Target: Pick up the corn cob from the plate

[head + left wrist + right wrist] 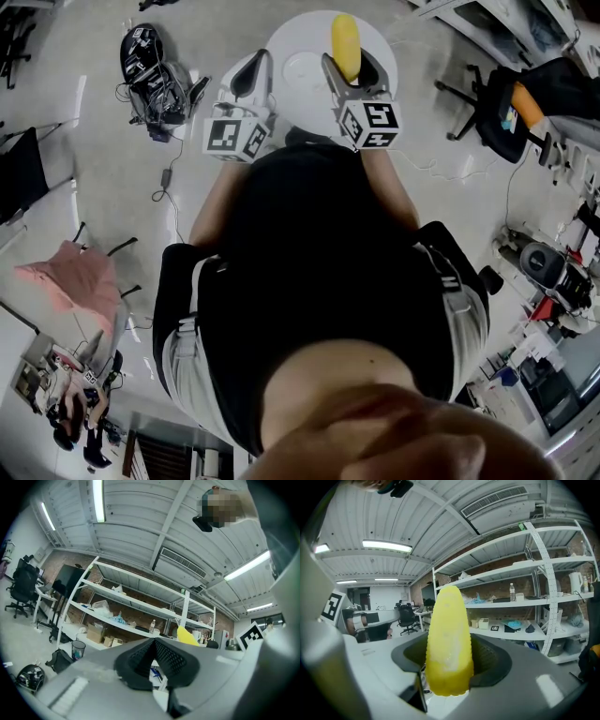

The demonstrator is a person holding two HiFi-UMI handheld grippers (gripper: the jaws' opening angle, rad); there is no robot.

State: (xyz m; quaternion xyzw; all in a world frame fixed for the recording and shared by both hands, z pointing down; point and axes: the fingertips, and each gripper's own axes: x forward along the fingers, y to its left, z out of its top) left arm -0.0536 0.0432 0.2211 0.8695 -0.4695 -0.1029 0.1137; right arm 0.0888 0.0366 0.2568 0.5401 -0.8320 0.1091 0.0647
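Note:
A yellow corn cob (345,42) stands out from between the jaws of my right gripper (352,73), lifted above a round white table (380,42). In the right gripper view the cob (447,639) fills the gap, and both dark pads of the gripper (449,670) press on its sides. A pale plate (305,67) lies on the table just left of the cob. My left gripper (251,77) hangs beside the right one at the same height. Its jaws meet at the tips with nothing between them (153,643). The cob's tip (186,635) shows to its right.
A black bag with cables (150,66) lies on the floor at left. A black office chair (497,112) stands at right, and pink cloth on a rack (70,286) at lower left. White shelving (525,597) with boxes and bottles lines the far wall.

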